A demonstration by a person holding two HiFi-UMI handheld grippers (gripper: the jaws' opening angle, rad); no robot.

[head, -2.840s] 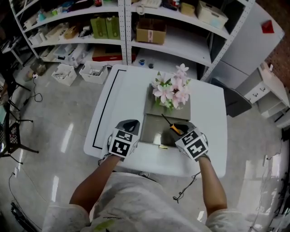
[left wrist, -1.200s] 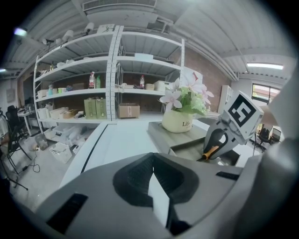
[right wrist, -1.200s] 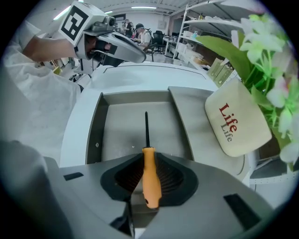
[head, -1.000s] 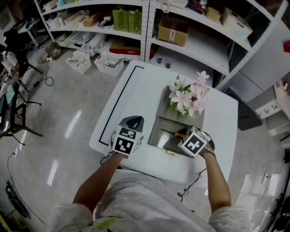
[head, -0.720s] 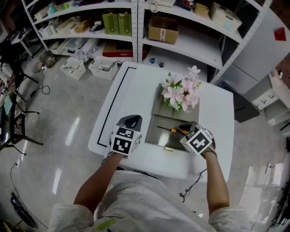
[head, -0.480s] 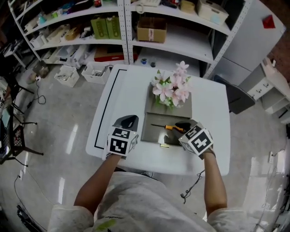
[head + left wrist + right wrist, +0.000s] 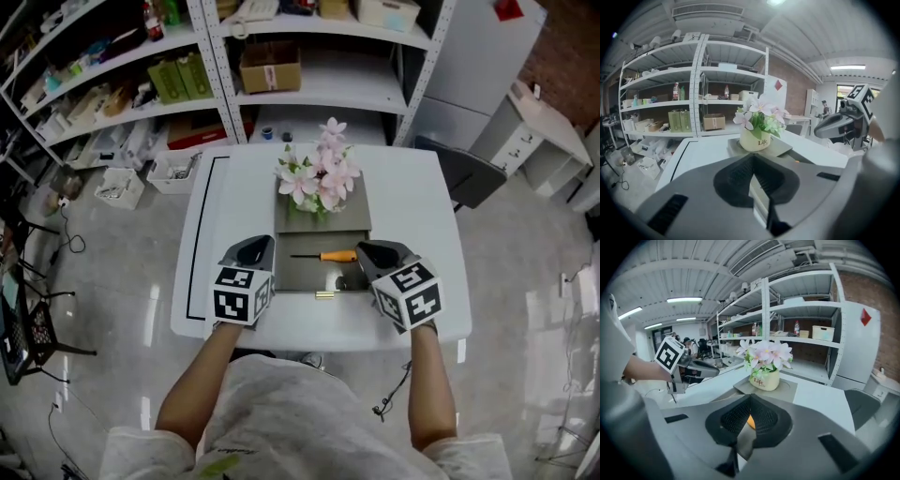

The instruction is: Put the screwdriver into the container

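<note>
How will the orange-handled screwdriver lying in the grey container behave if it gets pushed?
The screwdriver looks rigid, with a thin dark shaft and orange handle, so it should shift as one piece. Lying flat on the container floor, its seemingly round handle may let it roll. Being slim, it is probably light.

- Screwdriver [image 7: 323,255]: orange handle, plastic by its look; thin dark metal shaft.
- Container [image 7: 300,275]: grey, matt, smooth.
- Table [image 7: 412,216]: white, smooth, faint sheen.
- Pot [image 7: 754,139]: cream, glossy, glazed look.
- Left gripper [image 7: 752,158], right gripper [image 7: 750,397]: grey matt plastic shells; dark ribbed inner faces.
- Floor [image 7: 112,309]: pale, polished, mirror-like.
- Box [image 7: 270,66]: brown cardboard, matt.
- Shelves [image 7: 309,89]: white painted metal.
</note>
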